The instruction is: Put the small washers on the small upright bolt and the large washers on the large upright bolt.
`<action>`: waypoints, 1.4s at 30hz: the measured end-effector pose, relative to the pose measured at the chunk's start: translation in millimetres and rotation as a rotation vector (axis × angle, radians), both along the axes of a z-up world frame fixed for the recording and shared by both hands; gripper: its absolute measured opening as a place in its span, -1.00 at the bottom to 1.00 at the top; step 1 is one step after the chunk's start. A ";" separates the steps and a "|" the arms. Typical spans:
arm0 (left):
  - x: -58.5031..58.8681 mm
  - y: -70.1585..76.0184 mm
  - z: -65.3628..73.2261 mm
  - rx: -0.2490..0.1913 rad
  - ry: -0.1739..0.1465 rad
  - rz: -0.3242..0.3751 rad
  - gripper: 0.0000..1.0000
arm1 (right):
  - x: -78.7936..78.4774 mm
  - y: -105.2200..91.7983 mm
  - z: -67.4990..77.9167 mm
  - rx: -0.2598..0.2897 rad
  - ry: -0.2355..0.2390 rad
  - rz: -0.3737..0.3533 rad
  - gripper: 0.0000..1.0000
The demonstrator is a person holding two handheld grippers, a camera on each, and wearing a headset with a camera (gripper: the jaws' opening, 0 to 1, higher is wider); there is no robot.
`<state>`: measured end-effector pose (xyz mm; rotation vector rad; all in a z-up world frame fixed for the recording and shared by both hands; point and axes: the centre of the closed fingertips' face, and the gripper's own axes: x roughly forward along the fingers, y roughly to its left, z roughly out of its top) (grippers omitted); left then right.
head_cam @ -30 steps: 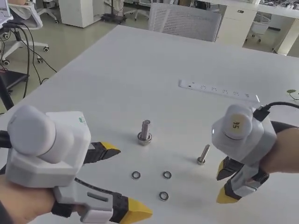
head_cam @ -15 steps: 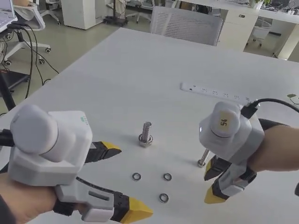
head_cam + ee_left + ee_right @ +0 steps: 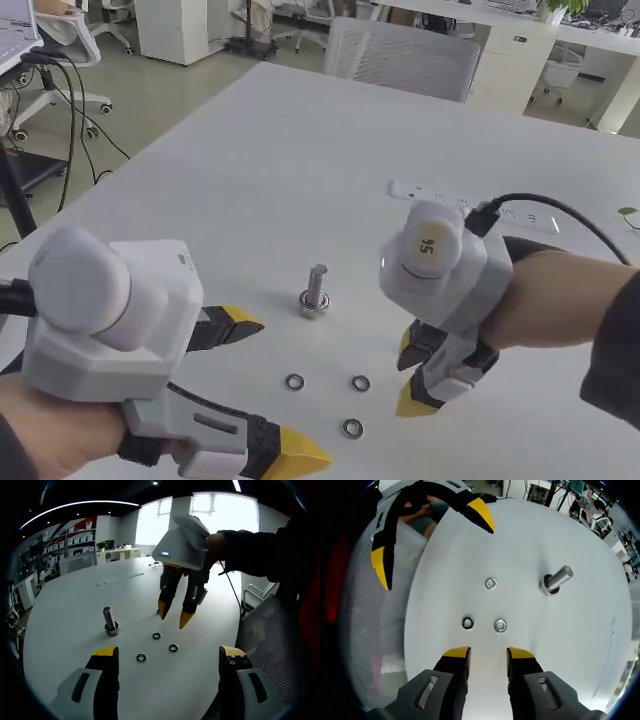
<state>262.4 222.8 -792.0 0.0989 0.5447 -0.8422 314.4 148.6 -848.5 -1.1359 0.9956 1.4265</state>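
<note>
Power strip (image 3: 530, 217) behind right gripper (image 3: 406, 380); chair (image 3: 405, 55) beyond table (image 3: 250, 180).

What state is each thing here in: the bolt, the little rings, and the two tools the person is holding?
Left tool: open wide, holding nothing.
Right tool: open, holding nothing, held over the table.
Big bolt: standing upright, a metal ring at its foot.
Three washers: lying flat and loose, on no bolt.
</note>
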 end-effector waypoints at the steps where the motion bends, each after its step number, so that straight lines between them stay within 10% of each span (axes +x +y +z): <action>1: 0.2 -0.2 0.0 0.000 -0.001 0.000 0.63 | 0.5 2.6 -0.3 0.002 -0.002 0.003 -0.39; 42: 2.1 0.7 -0.7 -0.002 0.001 0.003 0.62 | 16.7 26.2 -30.7 -0.026 -0.030 0.055 -0.59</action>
